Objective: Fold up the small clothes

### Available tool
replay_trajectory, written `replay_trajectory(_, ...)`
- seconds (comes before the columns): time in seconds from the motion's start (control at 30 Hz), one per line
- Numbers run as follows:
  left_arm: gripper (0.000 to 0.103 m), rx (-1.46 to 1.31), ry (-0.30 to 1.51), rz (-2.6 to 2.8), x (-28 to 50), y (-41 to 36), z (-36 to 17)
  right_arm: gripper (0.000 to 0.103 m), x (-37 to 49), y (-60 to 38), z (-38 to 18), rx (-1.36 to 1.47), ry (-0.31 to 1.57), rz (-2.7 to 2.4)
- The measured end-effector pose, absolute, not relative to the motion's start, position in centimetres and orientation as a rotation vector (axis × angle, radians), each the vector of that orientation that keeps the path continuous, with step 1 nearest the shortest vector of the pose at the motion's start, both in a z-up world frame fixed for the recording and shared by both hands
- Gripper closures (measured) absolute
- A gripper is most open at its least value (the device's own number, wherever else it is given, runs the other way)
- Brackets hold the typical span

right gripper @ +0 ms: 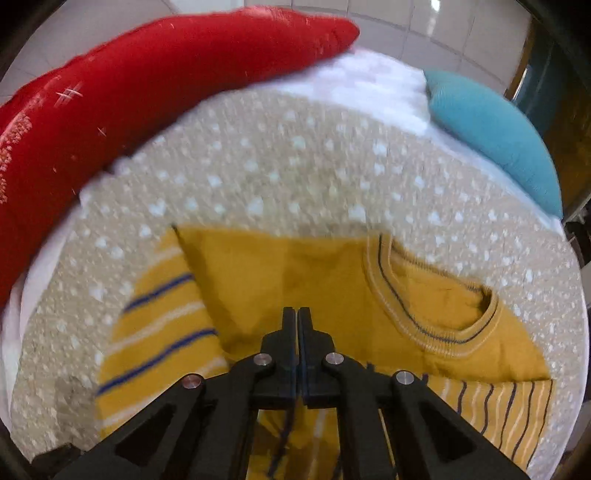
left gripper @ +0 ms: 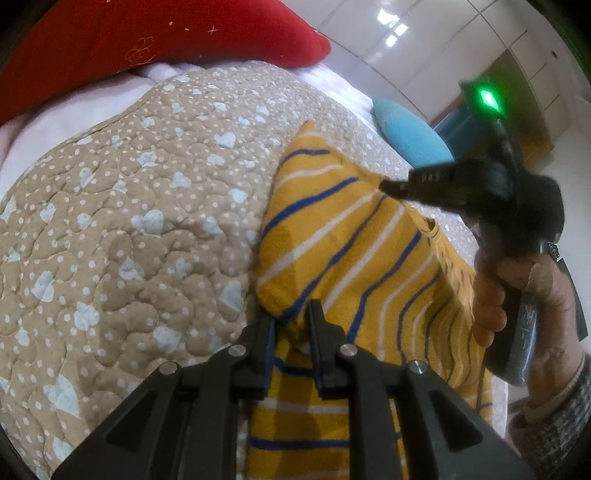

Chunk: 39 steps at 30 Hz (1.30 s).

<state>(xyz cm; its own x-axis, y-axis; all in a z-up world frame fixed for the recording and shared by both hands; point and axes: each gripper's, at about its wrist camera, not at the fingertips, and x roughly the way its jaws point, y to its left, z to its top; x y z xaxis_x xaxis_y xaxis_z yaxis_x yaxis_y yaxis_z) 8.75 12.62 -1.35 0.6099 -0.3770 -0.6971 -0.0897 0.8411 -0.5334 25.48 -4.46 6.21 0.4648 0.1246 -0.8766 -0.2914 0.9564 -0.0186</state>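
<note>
A small yellow sweater (left gripper: 343, 236) with blue and white stripes lies on a beige quilt (left gripper: 140, 206). My left gripper (left gripper: 291, 321) is partly open, with a bunched fold of the sweater's hem between its fingers. My right gripper (left gripper: 391, 186), held in a hand, hovers over the sweater at the right. In the right wrist view the right gripper (right gripper: 297, 314) is shut with its fingers pressed together, and sweater cloth hangs below them. The sweater (right gripper: 295, 273) shows its round collar (right gripper: 436, 332) at the right; the view is blurred.
A red pillow (left gripper: 155, 33) lies at the head of the bed; it also shows in the right wrist view (right gripper: 140, 92). A blue cushion (left gripper: 410, 136) sits at the far right edge (right gripper: 498, 136). White sheet (right gripper: 369, 81) borders the quilt (right gripper: 295, 166).
</note>
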Motion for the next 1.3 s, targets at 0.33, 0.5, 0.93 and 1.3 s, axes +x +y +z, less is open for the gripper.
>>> replay_trajectory(0.33,0.081,-0.579,0.902,-0.189,8.4,12.8,-1.2,0.047,15.2,-24.4,12.4,0.085,1.003,0.19)
replay_trajectory(0.5,0.057,-0.532,0.823,-0.186,6.4,12.3,0.9,0.042,9.9,-32.6,9.8,0.159,1.016,0.115)
replay_trajectory(0.93,0.032,-0.337,0.808,-0.042,-0.7,11.2,6.2,0.096,7.8,-29.9,5.0,0.083,1.025,0.216)
replay_trajectory(1.3,0.026,-0.282,0.903,-0.023,7.0,8.5,5.1,0.099,9.5,-36.5,7.3,0.222,0.923,0.038)
